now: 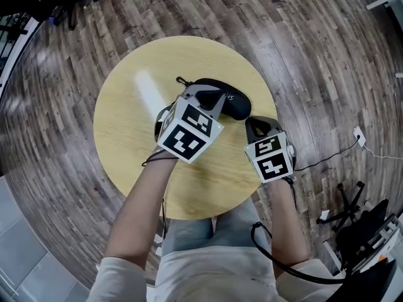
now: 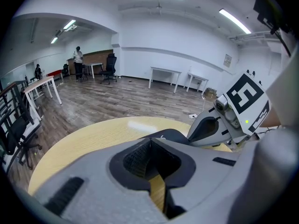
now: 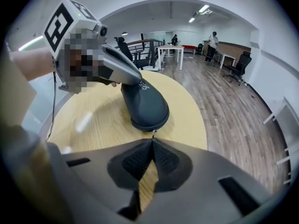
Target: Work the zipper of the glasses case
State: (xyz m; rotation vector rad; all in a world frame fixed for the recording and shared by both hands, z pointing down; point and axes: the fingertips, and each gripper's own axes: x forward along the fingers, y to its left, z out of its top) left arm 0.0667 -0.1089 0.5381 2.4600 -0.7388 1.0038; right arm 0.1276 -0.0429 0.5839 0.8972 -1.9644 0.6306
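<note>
1. Grey-brown wood-plank floor (image 1: 315, 55) spreads all around the scene, with desks and office chairs far off in the room.
2. Pale yellow round wooden surface (image 1: 129, 128) stands on that floor directly in front of the person, whose bare forearms reach over its near edge.
3. Left grey tool (image 2: 149, 142), carrying a cube of black-and-white square markers, is over the middle of the surface. Its jaws are closed tip to tip, and the tips are right at one end of the case. Whether they pinch any part of the case cannot be made out.
4. Right grey tool (image 3: 152, 141), with its own marker cube, is near the surface's right edge and points at the other end of the case. Its jaws are pressed together, with the zipper pull nipped between the tips.
5. Black, oblong, hard-shell glasses case (image 3: 147, 101) lies flat on the surface between the two tools, towards the far right part of the top.
6. Small metal zipper pull (image 3: 153, 133) sticks out from the case's rounded near end, straight into the right tool's closed tips.
</note>
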